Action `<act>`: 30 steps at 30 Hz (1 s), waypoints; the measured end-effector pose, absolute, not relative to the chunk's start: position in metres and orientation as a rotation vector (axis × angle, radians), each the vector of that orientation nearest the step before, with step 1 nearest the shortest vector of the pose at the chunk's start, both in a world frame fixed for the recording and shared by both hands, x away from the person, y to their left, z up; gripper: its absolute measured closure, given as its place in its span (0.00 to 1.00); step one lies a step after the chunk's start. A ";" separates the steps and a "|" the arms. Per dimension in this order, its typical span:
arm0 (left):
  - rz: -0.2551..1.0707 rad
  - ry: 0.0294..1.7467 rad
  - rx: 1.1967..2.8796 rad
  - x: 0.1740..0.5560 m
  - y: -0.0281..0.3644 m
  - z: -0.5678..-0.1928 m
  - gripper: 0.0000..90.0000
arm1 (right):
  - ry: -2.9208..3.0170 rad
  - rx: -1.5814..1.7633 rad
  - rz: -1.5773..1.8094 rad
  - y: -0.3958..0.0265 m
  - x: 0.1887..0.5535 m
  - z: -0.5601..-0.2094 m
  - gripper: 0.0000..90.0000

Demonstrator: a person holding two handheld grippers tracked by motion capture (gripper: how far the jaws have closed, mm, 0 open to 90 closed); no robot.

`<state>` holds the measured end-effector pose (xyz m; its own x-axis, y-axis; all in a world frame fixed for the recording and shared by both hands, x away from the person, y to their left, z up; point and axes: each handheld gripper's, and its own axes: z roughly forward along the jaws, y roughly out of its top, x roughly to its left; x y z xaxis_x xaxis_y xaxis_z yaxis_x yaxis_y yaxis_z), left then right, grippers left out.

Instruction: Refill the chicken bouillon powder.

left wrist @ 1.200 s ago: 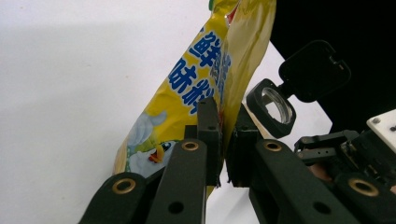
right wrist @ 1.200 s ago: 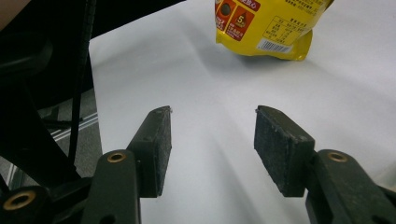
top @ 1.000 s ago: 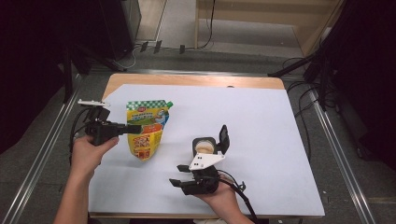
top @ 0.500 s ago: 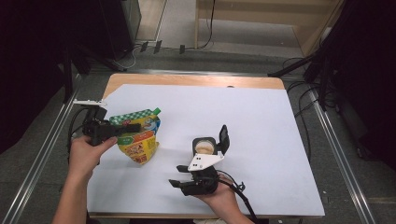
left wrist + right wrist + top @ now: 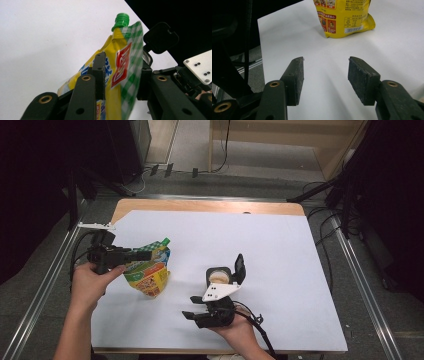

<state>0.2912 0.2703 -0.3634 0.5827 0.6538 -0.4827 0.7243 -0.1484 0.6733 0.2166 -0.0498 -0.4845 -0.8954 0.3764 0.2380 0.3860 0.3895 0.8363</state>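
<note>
The left gripper (image 5: 120, 75), jaws just widening around the standing yellow spout pouch (image 5: 148, 270), is releasing it; the right gripper (image 5: 325, 80) waits half-open and empty, so next the left should back away without tipping it.

The white table (image 5: 280, 250) was brightly and evenly lit from above while the surroundings fell into darkness. Soft shadows lay below the right gripper (image 5: 325, 77) jaws. Close-up jaws looked slightly blurred; the high view was grainy.
</note>
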 end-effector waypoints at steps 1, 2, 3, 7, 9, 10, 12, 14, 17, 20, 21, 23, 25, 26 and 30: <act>-0.096 1.117 1.854 0.291 0.271 -0.362 0.76 | -2.613 -0.717 -1.578 -0.051 0.217 -0.484 0.54; -0.093 1.125 1.851 0.290 0.271 -0.360 0.76 | -2.613 -0.717 -1.578 -0.051 0.217 -0.484 0.54; -0.095 1.126 1.850 0.290 0.270 -0.358 0.74 | -2.611 -0.723 -1.582 -0.052 0.218 -0.483 0.54; -0.088 1.149 1.853 0.290 0.269 -0.349 0.73 | -2.609 -0.726 -1.578 -0.052 0.219 -0.484 0.54; -0.095 1.146 1.843 0.291 0.270 -0.345 0.73 | -2.609 -0.726 -1.575 -0.052 0.219 -0.484 0.54; -0.095 1.146 1.843 0.291 0.270 -0.345 0.72 | -2.609 -0.726 -1.575 -0.052 0.219 -0.484 0.54; -0.101 1.147 1.842 0.292 0.270 -0.341 0.72 | -2.608 -0.727 -1.572 -0.052 0.219 -0.484 0.54; -0.110 1.164 1.840 0.293 0.269 -0.338 0.71 | -2.612 -0.722 -1.566 -0.052 0.219 -0.484 0.54; -0.112 1.161 1.831 0.293 0.271 -0.334 0.70 | -2.616 -0.719 -1.568 -0.051 0.219 -0.484 0.54; -0.102 1.154 1.829 0.295 0.272 -0.330 0.69 | -2.613 -0.717 -1.564 -0.051 0.219 -0.484 0.54; -0.098 1.156 1.831 0.295 0.272 -0.329 0.69 | -2.613 -0.716 -1.564 -0.051 0.219 -0.484 0.54; -0.090 1.156 1.833 0.299 0.274 -0.328 0.68 | -2.616 -0.713 -1.561 -0.051 0.218 -0.484 0.54; -0.075 1.166 1.825 0.303 0.276 -0.327 0.68 | -2.615 -0.713 -1.561 -0.051 0.218 -0.484 0.54; -0.075 1.166 1.825 0.303 0.276 -0.327 0.69 | -2.615 -0.713 -1.561 -0.051 0.218 -0.484 0.54; -0.074 1.165 1.820 0.310 0.279 -0.329 0.68 | -2.615 -0.703 -1.560 -0.050 0.218 -0.483 0.54</act>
<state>0.3099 0.2793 -0.3287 0.5460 0.6777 -0.4925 0.7349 -0.1051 0.6700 0.2178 -0.0503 -0.4834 -0.8986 0.3682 0.2386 0.3848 0.4001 0.8318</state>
